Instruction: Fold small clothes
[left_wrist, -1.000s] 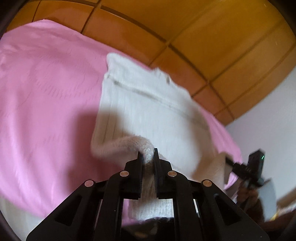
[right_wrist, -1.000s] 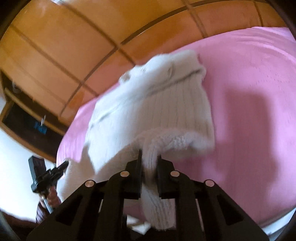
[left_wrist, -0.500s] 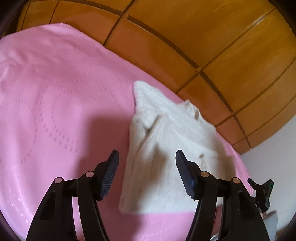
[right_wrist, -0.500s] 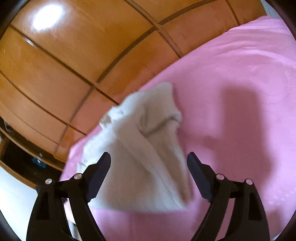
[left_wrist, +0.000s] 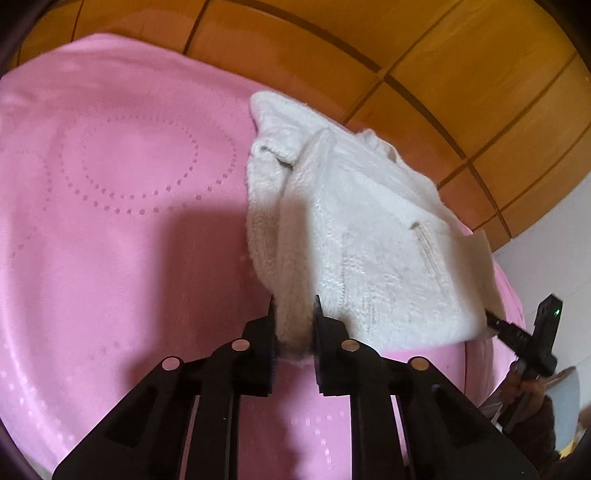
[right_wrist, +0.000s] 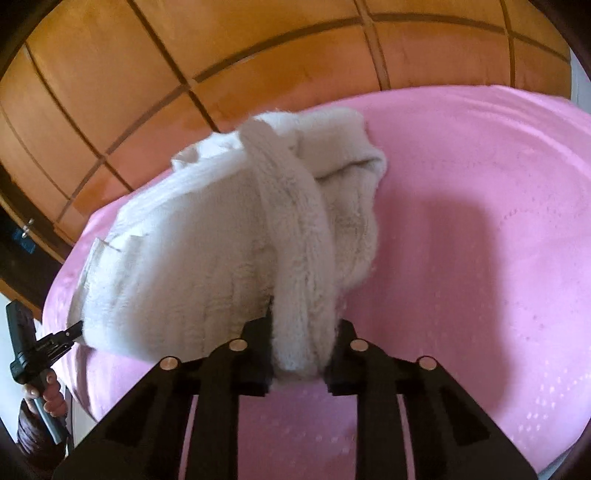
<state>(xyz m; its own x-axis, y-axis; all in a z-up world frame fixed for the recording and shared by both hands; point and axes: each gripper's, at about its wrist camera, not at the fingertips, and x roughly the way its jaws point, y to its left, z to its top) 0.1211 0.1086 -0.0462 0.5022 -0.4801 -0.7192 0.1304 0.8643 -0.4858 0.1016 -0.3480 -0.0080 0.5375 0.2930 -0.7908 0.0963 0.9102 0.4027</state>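
A white knitted garment (left_wrist: 369, 229) lies folded on the pink bedspread (left_wrist: 122, 206). My left gripper (left_wrist: 293, 314) is shut on the garment's near left corner. In the right wrist view the same garment (right_wrist: 207, 236) lies on the bedspread (right_wrist: 480, 229), and my right gripper (right_wrist: 301, 325) is shut on a thick fold at its near right corner. Each gripper shows at the edge of the other's view: the right one (left_wrist: 532, 339) and the left one (right_wrist: 40, 347), both at the garment's near edge.
An orange wooden panelled wall (left_wrist: 406, 48) runs behind the bed. A white wall (left_wrist: 554, 251) stands at the right of the left wrist view. A dark opening (right_wrist: 18, 236) shows at the left of the right wrist view.
One second ago both grippers held the garment. Half a second ago both were open with the garment lying folded. Now both have shut again on the near corners of the folded garment.
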